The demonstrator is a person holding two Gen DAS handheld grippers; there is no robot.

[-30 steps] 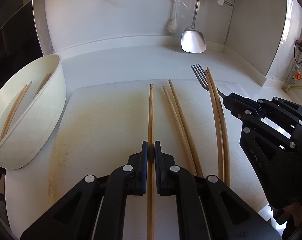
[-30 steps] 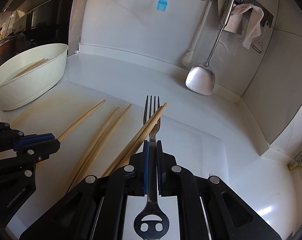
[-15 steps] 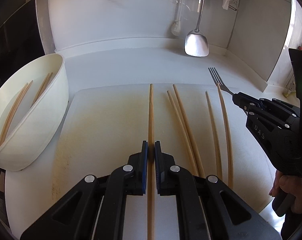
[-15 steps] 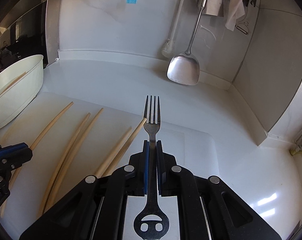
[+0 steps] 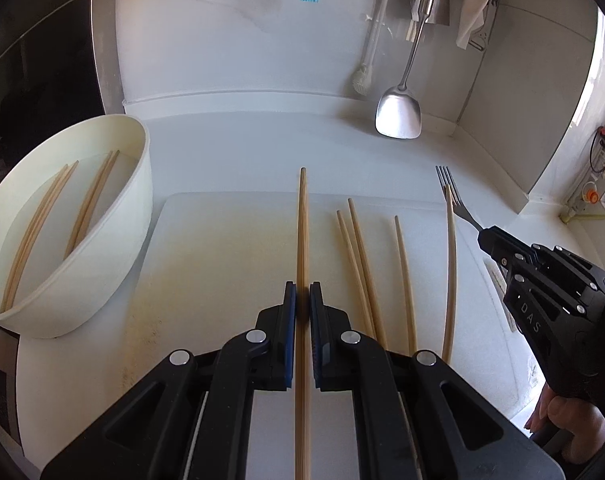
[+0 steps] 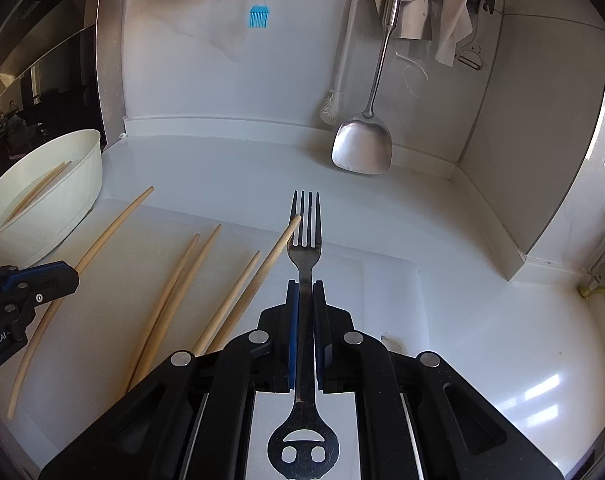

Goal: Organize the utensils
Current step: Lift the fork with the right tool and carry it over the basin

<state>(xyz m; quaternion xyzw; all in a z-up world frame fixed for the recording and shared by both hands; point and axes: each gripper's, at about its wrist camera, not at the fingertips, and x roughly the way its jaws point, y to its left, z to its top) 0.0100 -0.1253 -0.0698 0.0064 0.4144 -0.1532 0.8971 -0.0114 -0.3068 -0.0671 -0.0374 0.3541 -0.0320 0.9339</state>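
So, left gripper is pinching one chopstick w/ jaws tight, prob. to go in the bowl beside it. Right gripper squeezes the fork, far from bowl, keeping metal apart from the 4 loose chopsticks.

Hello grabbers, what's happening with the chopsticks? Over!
Left tool shut on one wooden chopstick. Right tool shut on metal fork. Four loose chopsticks on board; nothing blocking white bowl.
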